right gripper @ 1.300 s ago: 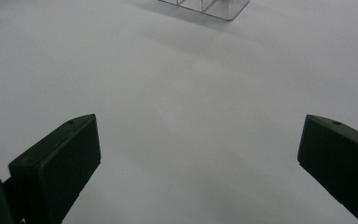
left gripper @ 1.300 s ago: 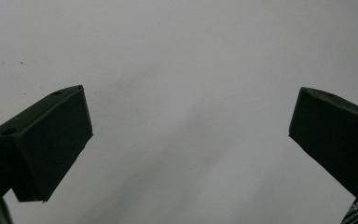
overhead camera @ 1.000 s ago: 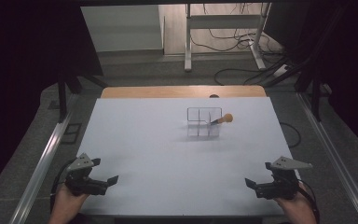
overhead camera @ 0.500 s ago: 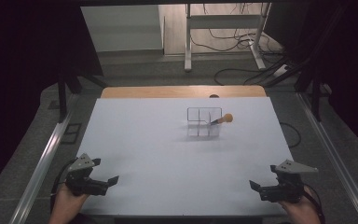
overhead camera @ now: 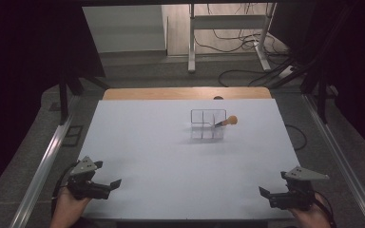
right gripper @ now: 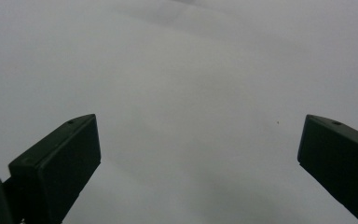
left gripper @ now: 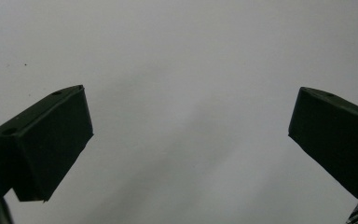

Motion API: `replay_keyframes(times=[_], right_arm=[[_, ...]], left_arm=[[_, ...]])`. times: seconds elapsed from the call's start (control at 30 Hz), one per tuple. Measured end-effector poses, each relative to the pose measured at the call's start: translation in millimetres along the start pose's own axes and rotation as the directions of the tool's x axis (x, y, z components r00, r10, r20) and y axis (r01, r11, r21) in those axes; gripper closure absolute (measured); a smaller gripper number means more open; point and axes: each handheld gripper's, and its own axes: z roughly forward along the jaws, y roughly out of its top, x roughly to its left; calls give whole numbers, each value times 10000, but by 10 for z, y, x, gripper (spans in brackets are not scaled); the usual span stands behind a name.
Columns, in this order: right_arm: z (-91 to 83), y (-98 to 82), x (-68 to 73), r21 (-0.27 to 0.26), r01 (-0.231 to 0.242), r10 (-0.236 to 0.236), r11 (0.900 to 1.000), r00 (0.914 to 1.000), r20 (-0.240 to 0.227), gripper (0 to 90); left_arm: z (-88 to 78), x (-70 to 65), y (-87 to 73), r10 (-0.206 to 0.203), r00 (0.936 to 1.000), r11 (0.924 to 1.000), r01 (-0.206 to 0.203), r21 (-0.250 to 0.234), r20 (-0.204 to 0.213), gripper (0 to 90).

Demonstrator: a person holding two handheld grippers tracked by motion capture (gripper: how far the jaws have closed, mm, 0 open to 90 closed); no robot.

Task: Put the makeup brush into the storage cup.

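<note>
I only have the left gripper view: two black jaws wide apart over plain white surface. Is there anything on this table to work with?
Observer: Yes. A clear divided organizer stands on the white table, toward the far side, right of centre.
Operator: Anything in it?
Observer: A tool with an orange rounded end leans out over its right edge; the dark tip sits inside a right-hand compartment.
Operator: Where is my left gripper relative to that?
Observer: The left gripper is at the near left corner, well apart from the organizer.
Operator: And the other one?
Observer: The right gripper is at the near right corner, jaws wide apart and holding nothing.
</note>
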Motion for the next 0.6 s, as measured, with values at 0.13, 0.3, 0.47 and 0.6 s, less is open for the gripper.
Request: replay_keyframes(times=[0.13,0.3,0.47,0.6], right_arm=[[-15,-34,-9,70,-48,47,10000,10000,84,0],[-24,-76,-23,207,-115,111,9997,9998,179,0],[-15,-100,-29,397,-151,142,9991,9997,213,0],[-6,-95,-20,459,-68,60,9989,9998,182,0]], left_arm=[[0,-4,-1,76,9999,10000,-76,8,-108,0],[5,-9,-3,146,9997,9999,-145,53,-199,0],[13,-14,-5,198,9994,9997,-194,149,-270,0],[13,-15,4,223,9992,9997,-219,116,-321,0]])
